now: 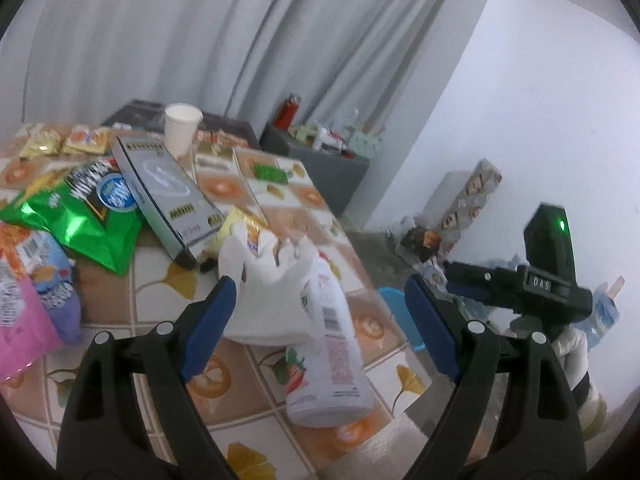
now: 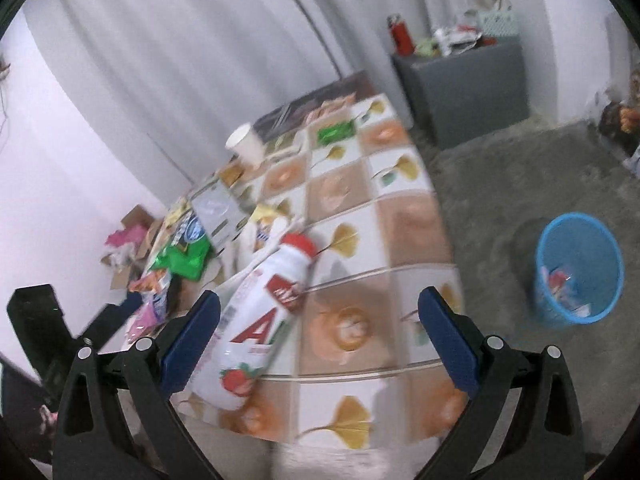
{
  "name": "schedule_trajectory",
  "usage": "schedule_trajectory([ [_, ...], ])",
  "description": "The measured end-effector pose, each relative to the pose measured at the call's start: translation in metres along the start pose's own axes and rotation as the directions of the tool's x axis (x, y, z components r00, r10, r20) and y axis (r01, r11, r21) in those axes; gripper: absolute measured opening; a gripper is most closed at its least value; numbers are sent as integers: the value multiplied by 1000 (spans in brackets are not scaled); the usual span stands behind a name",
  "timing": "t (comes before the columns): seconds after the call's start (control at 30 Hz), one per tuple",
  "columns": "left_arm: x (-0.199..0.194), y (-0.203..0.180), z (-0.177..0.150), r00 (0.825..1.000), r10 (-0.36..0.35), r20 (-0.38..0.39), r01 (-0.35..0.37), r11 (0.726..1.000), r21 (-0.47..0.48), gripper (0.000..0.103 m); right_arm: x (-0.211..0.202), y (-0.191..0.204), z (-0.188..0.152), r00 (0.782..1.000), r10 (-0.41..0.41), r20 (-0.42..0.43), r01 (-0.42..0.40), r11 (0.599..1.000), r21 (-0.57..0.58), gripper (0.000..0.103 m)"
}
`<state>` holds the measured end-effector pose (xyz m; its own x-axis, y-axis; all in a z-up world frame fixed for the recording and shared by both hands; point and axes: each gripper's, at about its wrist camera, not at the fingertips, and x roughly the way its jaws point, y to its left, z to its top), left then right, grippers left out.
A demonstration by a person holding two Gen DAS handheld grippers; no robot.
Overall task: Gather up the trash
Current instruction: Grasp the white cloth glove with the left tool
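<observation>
A white drink bottle (image 1: 332, 356) with a red cap (image 2: 298, 245) lies on its side near the table's front edge. A crumpled white plastic bag (image 1: 272, 280) lies against its cap end. My left gripper (image 1: 320, 324) is open, and its blue pads stand apart on either side of the bottle and bag without touching them. My right gripper (image 2: 322, 340) is open too, with the bottle (image 2: 256, 324) lying close to its left pad. On the floor to the right stands a blue bin (image 2: 576, 268) with some trash inside.
The table (image 2: 404, 216) has a tile-patterned cloth. Farther back lie a green snack bag (image 1: 80, 220), a pink bag (image 1: 20, 332), a grey box (image 1: 168, 192) and a paper cup (image 1: 182, 128). A grey cabinet (image 2: 468, 88) stands by the curtain. My right gripper's body (image 1: 548, 280) is beside the table's edge.
</observation>
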<state>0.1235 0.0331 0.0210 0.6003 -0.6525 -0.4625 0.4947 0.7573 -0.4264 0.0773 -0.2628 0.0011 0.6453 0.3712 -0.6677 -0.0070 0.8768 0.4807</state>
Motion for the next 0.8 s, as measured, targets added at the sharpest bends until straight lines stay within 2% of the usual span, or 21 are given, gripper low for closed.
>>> schedule_trajectory([
  [0.13,25,7,-6,998,14,-65,-13,1000,11,72,20,5,0,997,52,-53,-50,998,37,96],
  [0.27,45,22,-8,992,8,-124,-11,1000,-18,65,37,8,1,989,104,-100,-96,992,82,96],
  [0.47,64,33,-11,980,-51,-192,39,997,-69,60,64,14,3,970,180,-164,-157,977,144,96],
  [0.57,70,34,-14,974,-80,-212,63,994,-84,55,78,15,4,965,187,-186,-159,975,158,96],
  [0.63,75,34,-16,968,-98,-229,77,992,-99,48,88,16,3,961,186,-206,-152,974,169,92],
  [0.8,85,34,-23,955,-167,-246,130,979,-159,41,105,11,-5,942,224,-252,-167,959,227,82],
])
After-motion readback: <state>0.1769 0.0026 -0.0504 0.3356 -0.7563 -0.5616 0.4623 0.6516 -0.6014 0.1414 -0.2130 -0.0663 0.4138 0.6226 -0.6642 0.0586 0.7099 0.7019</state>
